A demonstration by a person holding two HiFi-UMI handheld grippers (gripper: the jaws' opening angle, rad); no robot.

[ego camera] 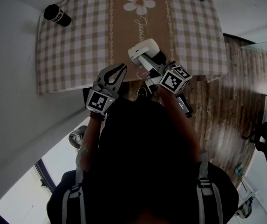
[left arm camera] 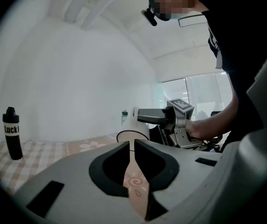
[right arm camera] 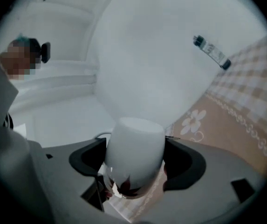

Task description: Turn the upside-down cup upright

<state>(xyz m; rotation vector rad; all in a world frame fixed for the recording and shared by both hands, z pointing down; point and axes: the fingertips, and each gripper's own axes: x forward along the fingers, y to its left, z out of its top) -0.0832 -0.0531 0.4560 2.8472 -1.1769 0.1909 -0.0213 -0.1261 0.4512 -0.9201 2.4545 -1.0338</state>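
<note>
Right gripper (right arm camera: 135, 148) clamps the white cup (ego camera: 141, 48) sideways, mid-turn — left gripper (left arm camera: 132, 144) pinched together, empty; next, roll it upright

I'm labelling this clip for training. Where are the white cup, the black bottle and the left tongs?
white cup (right arm camera: 135, 148): right gripper view, on its side wall.
black bottle (ego camera: 57, 16): head view, middle of its body.
left tongs (left arm camera: 132, 144): left gripper view, where the shut tips meet.

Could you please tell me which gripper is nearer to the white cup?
Right: the right gripper holds the cup between its jaws; the left gripper, shut and empty, is apart at its left.
</note>
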